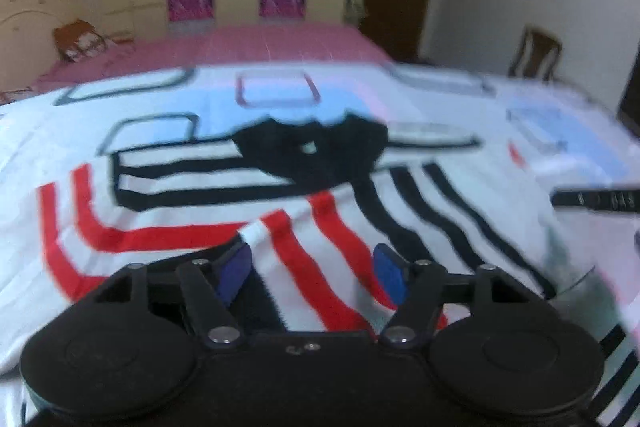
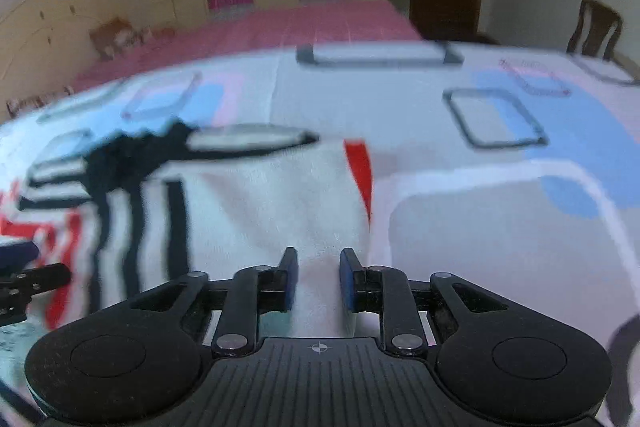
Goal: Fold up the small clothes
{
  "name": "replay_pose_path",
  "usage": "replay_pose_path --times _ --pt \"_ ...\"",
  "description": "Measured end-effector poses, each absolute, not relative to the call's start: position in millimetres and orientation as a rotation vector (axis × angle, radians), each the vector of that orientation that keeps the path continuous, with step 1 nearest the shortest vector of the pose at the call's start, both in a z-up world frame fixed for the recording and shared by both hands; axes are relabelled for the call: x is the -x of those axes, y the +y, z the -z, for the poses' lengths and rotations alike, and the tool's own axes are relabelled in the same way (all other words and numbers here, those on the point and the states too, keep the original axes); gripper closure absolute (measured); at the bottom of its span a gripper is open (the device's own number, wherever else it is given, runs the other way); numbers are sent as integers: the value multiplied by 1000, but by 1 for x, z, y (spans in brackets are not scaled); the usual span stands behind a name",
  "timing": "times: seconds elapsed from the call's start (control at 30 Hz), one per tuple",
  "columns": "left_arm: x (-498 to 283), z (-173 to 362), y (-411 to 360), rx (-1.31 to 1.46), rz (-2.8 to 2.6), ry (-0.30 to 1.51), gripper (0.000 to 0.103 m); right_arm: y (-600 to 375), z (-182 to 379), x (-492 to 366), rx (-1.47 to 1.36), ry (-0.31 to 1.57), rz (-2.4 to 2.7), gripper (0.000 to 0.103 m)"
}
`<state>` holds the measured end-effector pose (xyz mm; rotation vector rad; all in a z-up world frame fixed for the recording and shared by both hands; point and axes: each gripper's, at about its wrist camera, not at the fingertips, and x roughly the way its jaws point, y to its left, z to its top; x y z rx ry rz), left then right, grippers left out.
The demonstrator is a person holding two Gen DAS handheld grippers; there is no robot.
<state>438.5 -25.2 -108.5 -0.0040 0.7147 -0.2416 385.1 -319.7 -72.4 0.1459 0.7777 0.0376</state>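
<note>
Striped shirt (image 1: 248, 211) flat on bedsheet (image 2: 500, 235), collar at 12 o'clock. Left tongs (image 1: 310, 273) wide open, empty; right tongs (image 2: 319, 279) part-open, straddling white hem fabric. Risk: shallow pinch slips, fold skews.

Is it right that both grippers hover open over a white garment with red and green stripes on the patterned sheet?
Not quite: the garment has red and black stripes, not green, as the left wrist view shows. The left gripper and right gripper are both open over it on the patterned sheet.

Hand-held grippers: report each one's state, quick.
Left hand-held gripper: open, holding nothing, over the striped shirt.
Right hand-held gripper: partly open around the shirt's white fabric, not clamped.
</note>
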Motion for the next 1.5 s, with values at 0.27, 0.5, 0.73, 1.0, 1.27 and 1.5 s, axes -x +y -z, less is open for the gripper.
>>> replay_pose_path --times 0.27,0.5,0.73,1.0,1.27,1.5 --pt "-438 114 -16 34 196 813 33 -321 94 -367 -194 883 -4 52" --pt "-435 123 -8 13 184 827 30 -289 95 -360 -120 898 -83 53" --pt "-407 99 65 100 -10 731 5 -264 65 -356 -105 856 -66 53" --pt "-341 105 279 496 -465 720 31 -218 81 -360 -142 918 -131 52" --pt "-332 131 378 999 -479 515 47 -183 74 -383 -152 901 -122 53" --pt "-354 123 379 889 -442 538 98 -196 68 -391 -220 907 -59 53"
